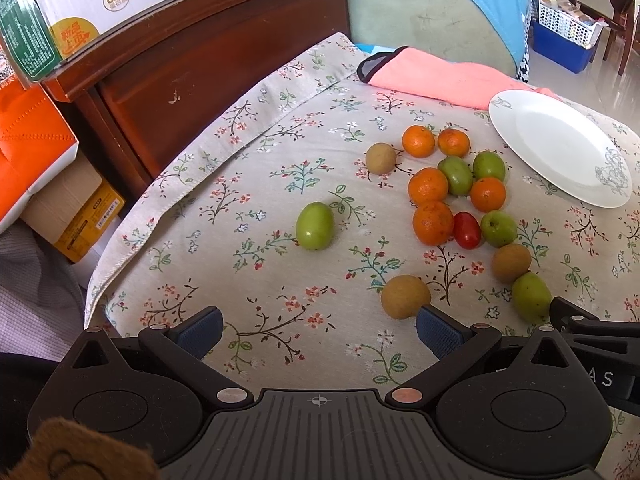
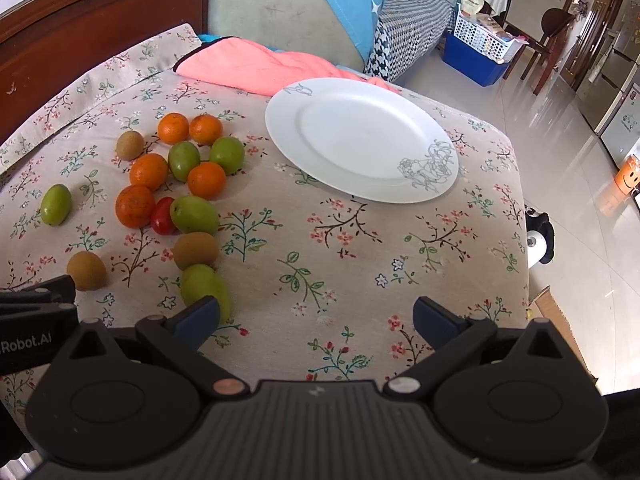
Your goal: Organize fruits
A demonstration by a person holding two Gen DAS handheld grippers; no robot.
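Several fruits lie loose on a floral tablecloth: oranges, green jujubes, brown kiwis and one red tomato. A white plate with nothing on it sits at the far right of the cluster. My left gripper is open near the table's front edge, its right finger just in front of a kiwi. My right gripper is open too, its left finger beside a green jujube. Neither holds anything.
A pink cloth lies at the table's far edge. A dark wooden cabinet and cartons stand to the left. A cushioned seat, a blue crate and shiny floor lie beyond and to the right.
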